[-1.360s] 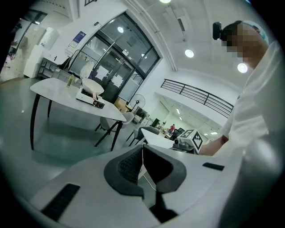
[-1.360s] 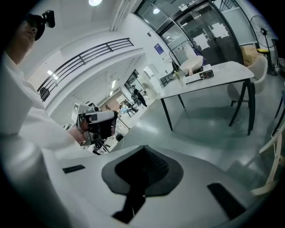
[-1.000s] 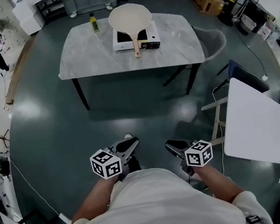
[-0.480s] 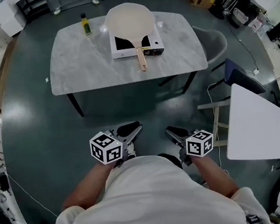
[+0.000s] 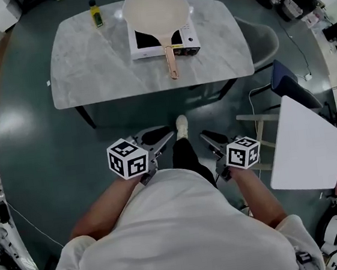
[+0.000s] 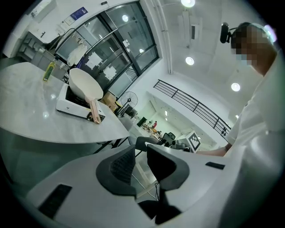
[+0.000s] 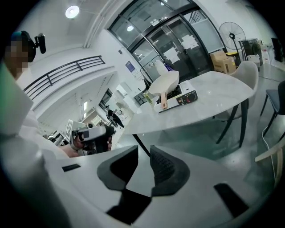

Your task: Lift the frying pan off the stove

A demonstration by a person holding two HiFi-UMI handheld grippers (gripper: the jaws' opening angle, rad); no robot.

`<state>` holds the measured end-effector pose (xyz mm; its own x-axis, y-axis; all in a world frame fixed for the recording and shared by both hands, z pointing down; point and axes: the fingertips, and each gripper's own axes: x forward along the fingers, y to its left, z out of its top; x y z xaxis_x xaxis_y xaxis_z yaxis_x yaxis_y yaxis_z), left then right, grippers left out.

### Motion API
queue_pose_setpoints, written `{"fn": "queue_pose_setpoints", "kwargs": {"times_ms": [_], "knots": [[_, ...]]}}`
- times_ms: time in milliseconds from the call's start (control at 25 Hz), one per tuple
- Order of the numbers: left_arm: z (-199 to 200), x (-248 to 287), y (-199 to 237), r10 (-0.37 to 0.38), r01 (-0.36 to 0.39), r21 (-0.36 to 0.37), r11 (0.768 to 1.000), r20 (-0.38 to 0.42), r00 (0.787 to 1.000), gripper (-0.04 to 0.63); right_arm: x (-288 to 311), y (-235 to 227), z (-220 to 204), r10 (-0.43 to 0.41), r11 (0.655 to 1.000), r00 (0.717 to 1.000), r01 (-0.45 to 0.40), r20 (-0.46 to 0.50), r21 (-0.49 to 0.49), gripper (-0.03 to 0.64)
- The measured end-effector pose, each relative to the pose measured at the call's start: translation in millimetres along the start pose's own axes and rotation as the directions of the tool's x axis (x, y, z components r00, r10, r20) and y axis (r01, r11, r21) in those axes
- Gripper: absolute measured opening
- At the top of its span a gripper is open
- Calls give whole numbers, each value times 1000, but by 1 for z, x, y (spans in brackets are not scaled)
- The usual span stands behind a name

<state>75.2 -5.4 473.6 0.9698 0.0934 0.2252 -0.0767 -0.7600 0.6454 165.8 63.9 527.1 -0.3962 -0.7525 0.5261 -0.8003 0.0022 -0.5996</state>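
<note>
Cream-coloured and rigid, the frying pan [image 5: 155,9] sits on top of the stove [image 5: 187,40]. Its long, wood-toned handle [image 5: 170,61] juts past the stove's near edge toward me. I judge the pan moderately heavy, with its weight out at the bowl. I'd take the handle close to the bowl, squarely across its width, since a smooth handle could twist between the pads. My left gripper [image 5: 162,141] and right gripper [image 5: 209,139] hang well short of the stove. Both have jaws narrowly apart and opening, with nothing between them.
</note>
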Motion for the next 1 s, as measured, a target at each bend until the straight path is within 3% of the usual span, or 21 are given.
{"fn": "queue_pose_setpoints", "kwargs": {"times_ms": [280,400,600,760,1000], "knots": [[42,40,48,66,-64,-52,997,36,997,120,53,-65,88,112,992,994,-111,-15,68,128],[69,58,80,120,-112,-103,988,72,990,150,82,-93,138,175,980,984,-173,-15,103,147],[92,88,127,196,-183,-161,970,68,978,176,132,-125,205,269,955,962,-262,-38,140,176],[97,104,155,236,-209,-245,947,84,968,211,172,-131,237,356,924,932,-340,-73,174,208],[103,123,189,285,-240,-311,920,110,952,245,228,-125,262,467,873,873,-429,-144,230,251]]}}
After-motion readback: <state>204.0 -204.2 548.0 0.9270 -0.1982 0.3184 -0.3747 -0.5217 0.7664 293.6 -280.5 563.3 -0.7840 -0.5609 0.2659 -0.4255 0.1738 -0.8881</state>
